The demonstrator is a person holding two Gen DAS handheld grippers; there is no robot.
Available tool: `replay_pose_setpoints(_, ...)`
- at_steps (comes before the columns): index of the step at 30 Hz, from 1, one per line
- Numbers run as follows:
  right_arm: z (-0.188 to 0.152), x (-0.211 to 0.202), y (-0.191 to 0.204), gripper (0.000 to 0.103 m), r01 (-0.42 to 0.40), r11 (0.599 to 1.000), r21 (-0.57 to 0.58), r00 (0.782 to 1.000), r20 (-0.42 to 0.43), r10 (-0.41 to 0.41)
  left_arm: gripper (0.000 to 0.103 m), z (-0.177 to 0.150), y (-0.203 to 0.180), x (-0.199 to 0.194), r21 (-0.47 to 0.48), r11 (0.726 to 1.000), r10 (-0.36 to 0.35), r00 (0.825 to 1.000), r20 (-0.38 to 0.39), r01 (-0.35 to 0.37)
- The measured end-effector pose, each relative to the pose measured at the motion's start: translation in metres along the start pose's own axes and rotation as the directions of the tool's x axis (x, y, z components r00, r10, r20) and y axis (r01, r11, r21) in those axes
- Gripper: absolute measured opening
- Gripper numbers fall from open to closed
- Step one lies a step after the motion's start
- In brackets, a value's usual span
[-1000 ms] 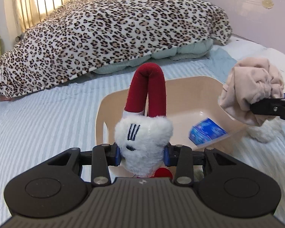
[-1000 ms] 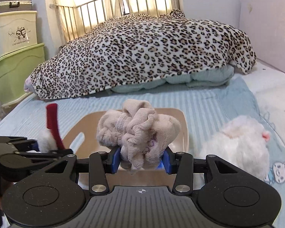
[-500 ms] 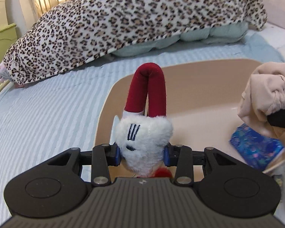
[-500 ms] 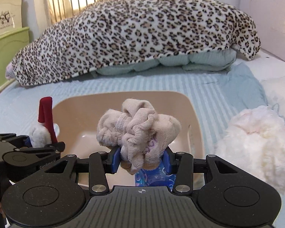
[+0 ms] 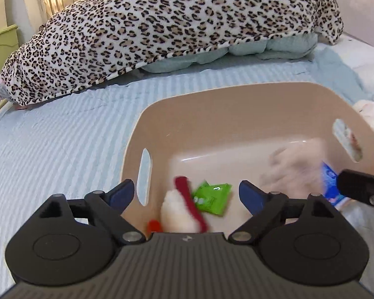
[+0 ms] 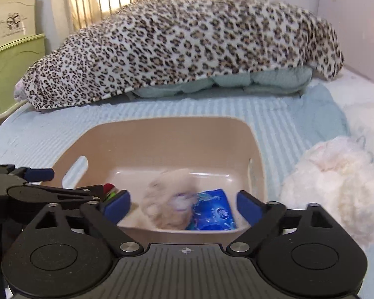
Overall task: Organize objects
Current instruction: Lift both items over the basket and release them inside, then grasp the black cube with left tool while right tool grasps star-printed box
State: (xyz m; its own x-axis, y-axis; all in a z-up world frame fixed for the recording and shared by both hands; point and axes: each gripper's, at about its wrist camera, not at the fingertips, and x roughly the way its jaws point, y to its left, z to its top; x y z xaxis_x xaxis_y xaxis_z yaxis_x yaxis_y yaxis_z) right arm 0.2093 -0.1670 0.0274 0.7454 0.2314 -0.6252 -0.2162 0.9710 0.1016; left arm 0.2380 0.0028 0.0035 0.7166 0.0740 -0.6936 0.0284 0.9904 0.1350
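Observation:
A tan plastic basket (image 5: 212, 104) (image 6: 167, 134) sits on the bed. My left gripper (image 5: 184, 193) hangs over its near left corner, jaws opening, nothing between the pads; the white and red plush toy (image 5: 179, 211) lies blurred in the basket below it, beside a green packet (image 5: 212, 196). My right gripper (image 6: 183, 204) is over the basket's near edge, jaws opening and empty; the beige balled cloth (image 6: 167, 199) (image 5: 294, 172) is blurred inside the basket, next to a blue packet (image 6: 212, 211) (image 5: 329, 184).
A fluffy white plush (image 6: 336, 182) lies on the bed right of the basket. A leopard-print blanket (image 5: 162, 30) (image 6: 187, 47) is heaped at the far side. Green and cream drawers (image 6: 10, 44) stand at the left, past the striped blue sheet (image 5: 49, 149).
Both grippers sank toward the basket and opened. The plush toy dropped out of the left one and the beige cloth out of the right one, both into the basket.

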Motion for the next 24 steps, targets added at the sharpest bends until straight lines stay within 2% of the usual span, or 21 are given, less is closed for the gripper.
replay_pose_setpoints(6,-0.007,-0.030,-0.013,0.103,-0.041,0.999,-0.002,0.999,-0.028,0.040,0.091,-0.005,0.002,-0.025,-0.021,0.998,-0.066,0.998,-0.013,0.066)
replay_pose_setpoints(9,-0.013,-0.038,-0.014,0.103,-0.033,0.999,-0.028,0.999,-0.040,0.032,0.091,-0.010,0.001,-0.040,-0.012,0.998,-0.065,0.998,0.000,0.065)
replay_pose_setpoints(16,-0.023,-0.045,-0.018,0.103,-0.040,0.998,-0.037,0.995,-0.089,0.037,0.091,-0.029,-0.002,-0.062,0.036,0.996,-0.084,0.996,-0.032,0.085)
replay_pose_setpoints(24,-0.036,-0.038,-0.019,0.103,-0.039,0.996,-0.077,0.985,-0.170,0.025,0.091,-0.059,-0.008,-0.047,0.079,0.987,-0.128,0.979,-0.158,0.142)
